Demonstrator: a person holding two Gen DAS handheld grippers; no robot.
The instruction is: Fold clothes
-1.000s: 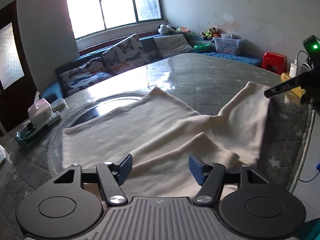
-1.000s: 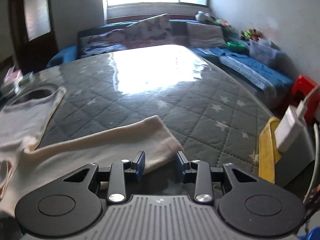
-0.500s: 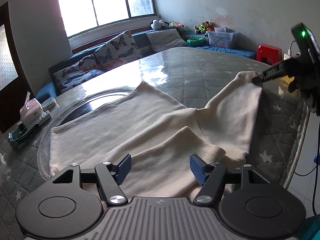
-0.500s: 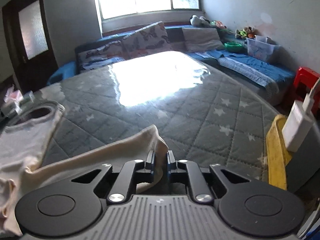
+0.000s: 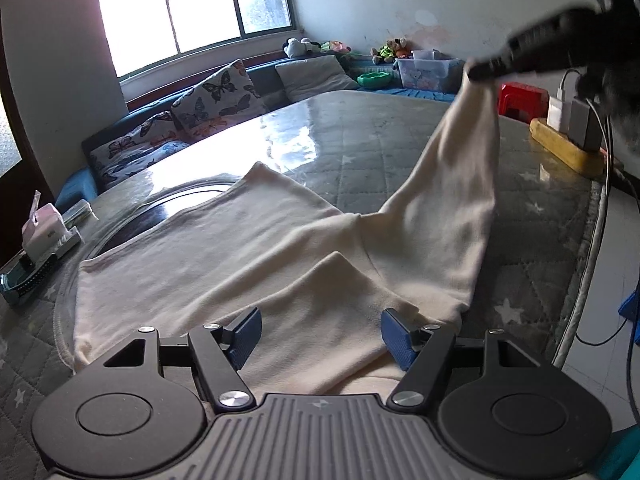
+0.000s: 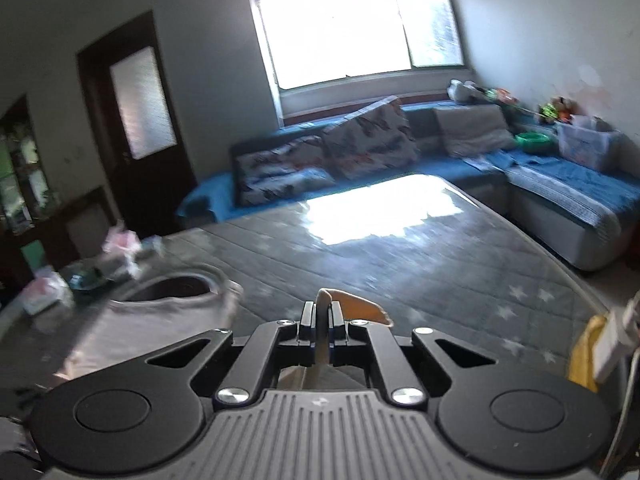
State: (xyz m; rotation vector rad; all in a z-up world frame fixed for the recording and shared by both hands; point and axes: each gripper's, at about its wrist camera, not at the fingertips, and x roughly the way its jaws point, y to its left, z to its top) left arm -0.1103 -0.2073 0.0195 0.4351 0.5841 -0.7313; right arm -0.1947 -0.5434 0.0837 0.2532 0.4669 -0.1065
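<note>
On the quilted grey mattress (image 5: 384, 148) lies a cream long-sleeved top (image 5: 248, 256), its body spread flat across the near half and partly draped over a dark round opening (image 5: 132, 220) at the left. One sleeve (image 5: 452, 200) rises off the surface toward the upper right, where the right tool (image 5: 492, 66) pinches its cuff; that tool is motion-blurred in the left wrist view and cut off by the frame edge. From the right wrist view its jaws stand pressed together on a thin fold of cream cloth (image 6: 322, 320) (the rest of the sleeve hangs below, hidden behind the tool body). The left tool (image 5: 320, 332) hovers over the near hem with its blue pads (image 5: 244, 334) spread wide, gripping nothing; whether they touch the fabric cannot be told. A second fold of the garment (image 5: 340, 280) lies between the pads. At the left edge sits a tissue pack (image 5: 42, 230) on a small tray, blurred in the right view. A yellow block (image 5: 564, 148) carrying chargers stands at the right edge, and a blue sofa (image 6: 440, 160) lines the far wall
</note>
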